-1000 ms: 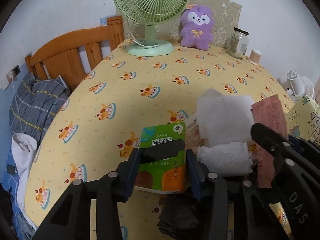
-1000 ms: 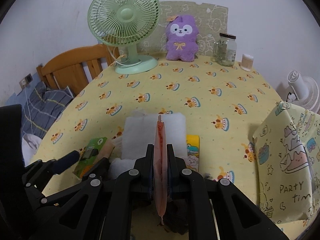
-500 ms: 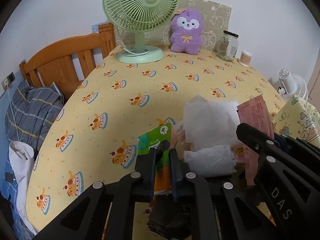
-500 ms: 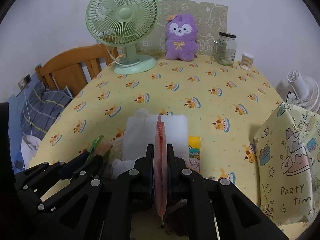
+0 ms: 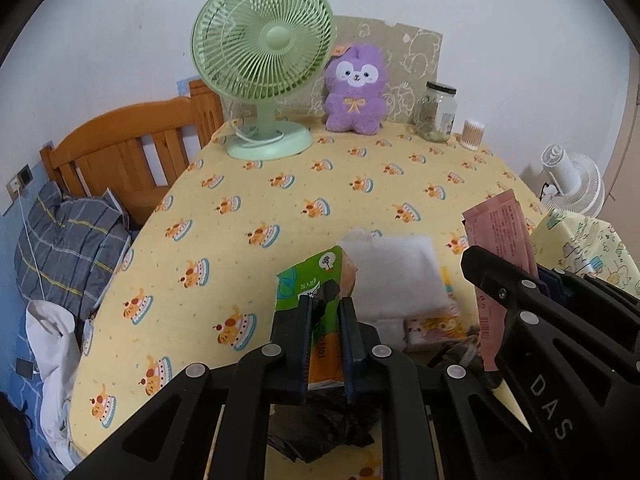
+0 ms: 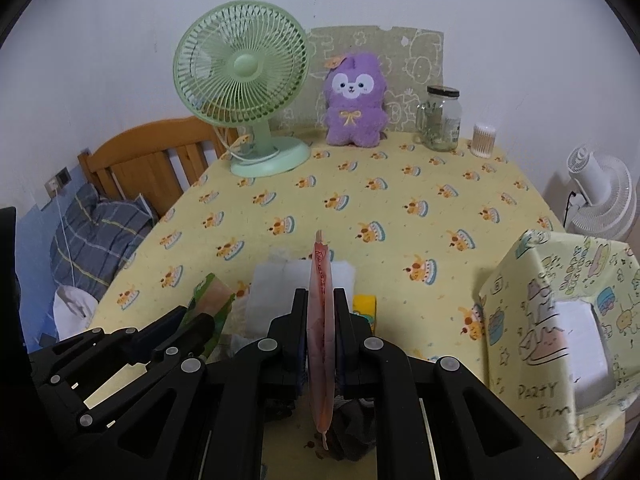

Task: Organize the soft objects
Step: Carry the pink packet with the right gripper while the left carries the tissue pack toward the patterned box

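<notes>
My left gripper (image 5: 325,312) is shut on a green and orange soft packet (image 5: 316,276) and holds it lifted above the yellow tablecloth (image 5: 280,208). My right gripper (image 6: 321,304) is shut on a flat pink packet (image 6: 320,280), held edge-on and upright; it also shows in the left wrist view (image 5: 500,232). White soft pads (image 5: 392,276) lie on the cloth between the grippers. A small cartoon tissue pack (image 5: 436,328) lies beside them, and dark cloth (image 5: 320,420) lies under the grippers. A yellow pack (image 6: 364,308) lies right of the white pads (image 6: 272,300).
A green desk fan (image 6: 244,80), a purple plush toy (image 6: 354,100), a glass jar (image 6: 438,118) and a cotton swab tub (image 6: 484,140) stand at the table's back. A patterned gift bag (image 6: 560,320) stands at the right. A wooden bed frame (image 5: 120,148) lies left.
My left gripper closed on the green packet and lifted it off the cloth. The right gripper kept holding the pink packet, nearly still.
</notes>
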Demonstrator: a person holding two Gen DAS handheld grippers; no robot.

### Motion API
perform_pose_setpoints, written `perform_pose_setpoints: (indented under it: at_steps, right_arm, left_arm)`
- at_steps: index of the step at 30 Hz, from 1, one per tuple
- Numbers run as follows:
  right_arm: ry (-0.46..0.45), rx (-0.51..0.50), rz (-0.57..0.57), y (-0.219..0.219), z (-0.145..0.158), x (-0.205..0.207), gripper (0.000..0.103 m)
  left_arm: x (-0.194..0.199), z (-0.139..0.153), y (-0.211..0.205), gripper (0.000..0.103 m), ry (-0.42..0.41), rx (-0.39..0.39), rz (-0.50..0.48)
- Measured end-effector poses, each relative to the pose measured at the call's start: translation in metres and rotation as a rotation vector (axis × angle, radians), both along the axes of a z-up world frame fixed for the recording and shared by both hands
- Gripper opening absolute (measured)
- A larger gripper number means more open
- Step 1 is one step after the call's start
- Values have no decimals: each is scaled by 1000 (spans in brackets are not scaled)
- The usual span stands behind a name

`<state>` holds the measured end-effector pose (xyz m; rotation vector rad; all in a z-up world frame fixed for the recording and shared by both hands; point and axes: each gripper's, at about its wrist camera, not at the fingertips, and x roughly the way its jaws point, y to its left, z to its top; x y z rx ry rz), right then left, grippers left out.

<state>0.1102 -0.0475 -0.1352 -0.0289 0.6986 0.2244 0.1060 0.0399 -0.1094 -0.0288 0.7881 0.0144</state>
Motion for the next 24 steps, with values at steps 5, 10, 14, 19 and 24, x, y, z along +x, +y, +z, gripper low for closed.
perform_pose_setpoints:
  at_steps: [5, 10, 14, 19, 24]
  right_arm:
    - [-25, -1, 1, -6, 14, -6, 14]
    - [-52, 4, -2, -14, 30, -12, 14]
    - [-84, 9, -5, -20, 43, -19, 14]
    - [-99, 17, -5, -29, 54, -22, 14]
    - [-106, 20, -1, -37, 60, -24, 14]
  left_arm:
    - [-4, 14, -7, 10, -25, 0, -9]
    - [-8, 28, -16, 10, -50, 1, -26]
    - [-11, 39, -23, 10, -78, 11, -28]
    - [-14, 48, -30, 10, -94, 9, -25]
    - [-19, 55, -41, 10, -114, 13, -29]
